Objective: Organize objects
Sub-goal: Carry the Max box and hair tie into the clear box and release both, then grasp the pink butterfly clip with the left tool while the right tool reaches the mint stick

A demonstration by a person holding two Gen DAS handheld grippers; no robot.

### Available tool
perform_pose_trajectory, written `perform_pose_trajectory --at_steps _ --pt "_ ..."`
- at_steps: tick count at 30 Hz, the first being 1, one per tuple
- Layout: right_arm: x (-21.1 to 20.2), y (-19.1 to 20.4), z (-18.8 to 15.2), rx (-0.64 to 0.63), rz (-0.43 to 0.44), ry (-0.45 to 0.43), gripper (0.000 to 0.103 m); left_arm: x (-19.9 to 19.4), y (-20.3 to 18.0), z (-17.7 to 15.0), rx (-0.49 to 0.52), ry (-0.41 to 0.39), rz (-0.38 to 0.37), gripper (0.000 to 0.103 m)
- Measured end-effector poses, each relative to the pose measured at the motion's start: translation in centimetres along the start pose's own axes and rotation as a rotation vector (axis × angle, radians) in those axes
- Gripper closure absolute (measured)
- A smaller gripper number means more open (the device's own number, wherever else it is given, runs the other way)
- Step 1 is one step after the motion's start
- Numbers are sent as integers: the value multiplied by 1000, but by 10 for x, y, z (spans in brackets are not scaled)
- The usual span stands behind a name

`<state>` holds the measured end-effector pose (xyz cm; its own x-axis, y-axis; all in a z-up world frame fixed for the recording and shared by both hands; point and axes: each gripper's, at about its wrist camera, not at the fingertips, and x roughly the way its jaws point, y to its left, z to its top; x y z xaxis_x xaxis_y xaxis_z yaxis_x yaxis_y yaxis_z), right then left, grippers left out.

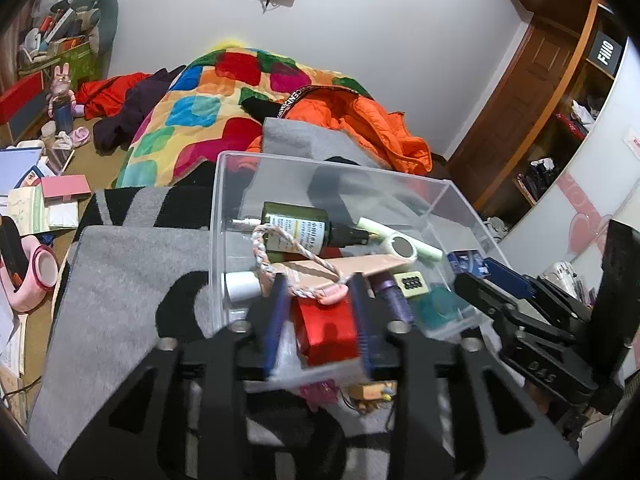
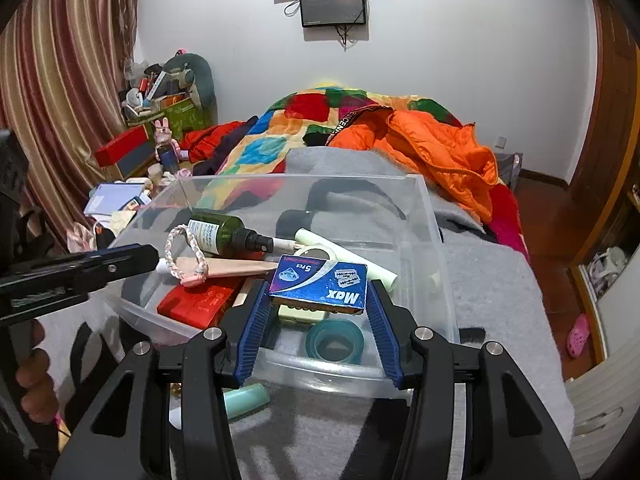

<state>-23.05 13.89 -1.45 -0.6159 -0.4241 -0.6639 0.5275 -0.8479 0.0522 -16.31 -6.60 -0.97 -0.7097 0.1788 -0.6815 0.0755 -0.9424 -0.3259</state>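
Note:
A clear plastic bin (image 1: 436,196) (image 2: 432,216) stands on a grey and black blanket (image 1: 132,264). It holds a green spray bottle (image 1: 296,228) (image 2: 224,234), a braided bracelet (image 2: 188,258), a red box (image 1: 328,328) (image 2: 200,300), a teal tape roll (image 2: 335,340) and more. My right gripper (image 2: 318,292) is shut on a blue Max razor-blade box (image 2: 320,284) held over the bin's near side. My left gripper (image 1: 320,300) has its fingers around the red box at the bin's near edge; I cannot tell if they press it.
A multicoloured quilt (image 1: 200,108) and an orange jacket (image 1: 380,128) lie on the bed behind the bin. A mint tube (image 2: 246,398) lies on the blanket before the bin. Papers and pink items (image 1: 32,280) clutter the left floor. A wooden wardrobe (image 1: 532,92) stands right.

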Motion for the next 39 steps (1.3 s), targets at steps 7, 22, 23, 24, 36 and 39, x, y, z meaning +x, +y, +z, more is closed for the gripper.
perform_pose_trajectory --at_steps 7,22,23,24,36,39 --pt "-9 6 -2 -25 -10 -19 47 -23 -16 -8 66 -52 40 41" --pt "-45 14 -20 -52 31 -38 46 -48 -22 -36 125 -47 55 33" --pt "-45 16 -23 -55 34 -33 46 -48 -22 -40 129 -45 59 33" --pt "-44 19 -28 -60 40 -21 45 -48 -22 -43 134 -41 68 33" --pt "-5 53 -58 -92 132 125 39 -46 3 -75 81 18 105 33" --pt "5 57 -61 -95 131 145 39 -48 13 -81 51 30 103 33"
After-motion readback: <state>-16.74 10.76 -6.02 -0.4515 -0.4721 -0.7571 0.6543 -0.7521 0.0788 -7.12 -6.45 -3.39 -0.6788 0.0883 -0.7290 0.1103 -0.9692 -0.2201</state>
